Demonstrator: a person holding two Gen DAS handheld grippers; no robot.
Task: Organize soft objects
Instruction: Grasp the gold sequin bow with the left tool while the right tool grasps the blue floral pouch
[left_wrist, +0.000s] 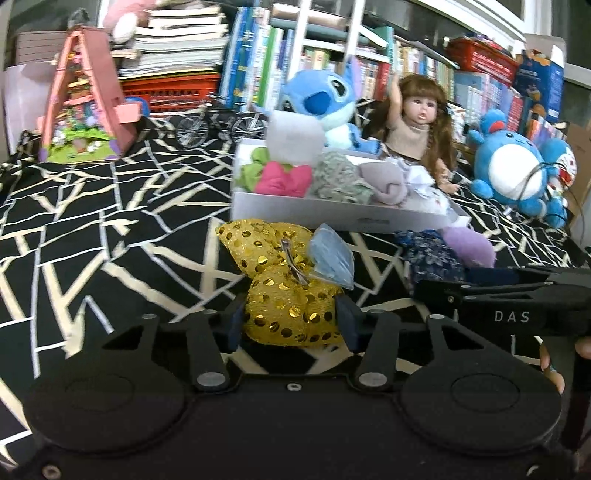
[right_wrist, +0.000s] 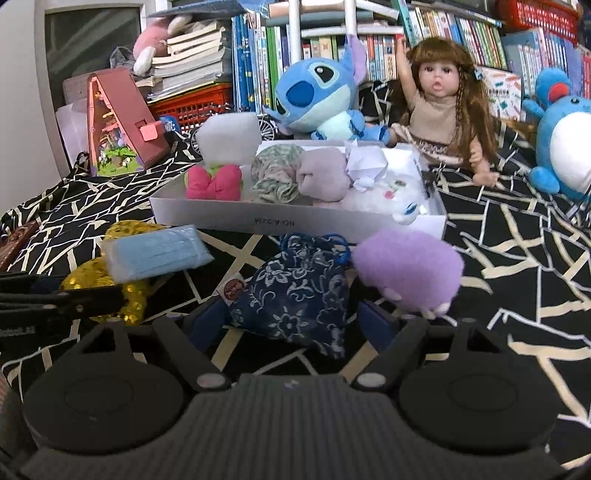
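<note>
Left gripper (left_wrist: 291, 325): fingers pinching gold bow (left_wrist: 291, 314) | Right gripper (right_wrist: 295, 321): spread around blue pouch (right_wrist: 295, 299), not pressing | White box (right_wrist: 295, 221): behind, holding soft items

A black cloth (right_wrist: 517, 240) with cream crackle lines covers the surface. Behind it, crammed bookshelves (right_wrist: 321, 48) and stacked books (left_wrist: 177, 40) over a red crate (left_wrist: 173, 88); a window (right_wrist: 92, 40) at left.

Setting: home, a child's room or playroom.
Evidence: crowded bookshelves (right_wrist: 369, 48); stacked books (left_wrist: 177, 40); blue plush toy (right_wrist: 317, 92); long-haired doll (right_wrist: 443, 107); pink toy house (left_wrist: 88, 99); model bicycle (left_wrist: 218, 122); black patterned cloth (left_wrist: 92, 221) covering the surface.
</note>
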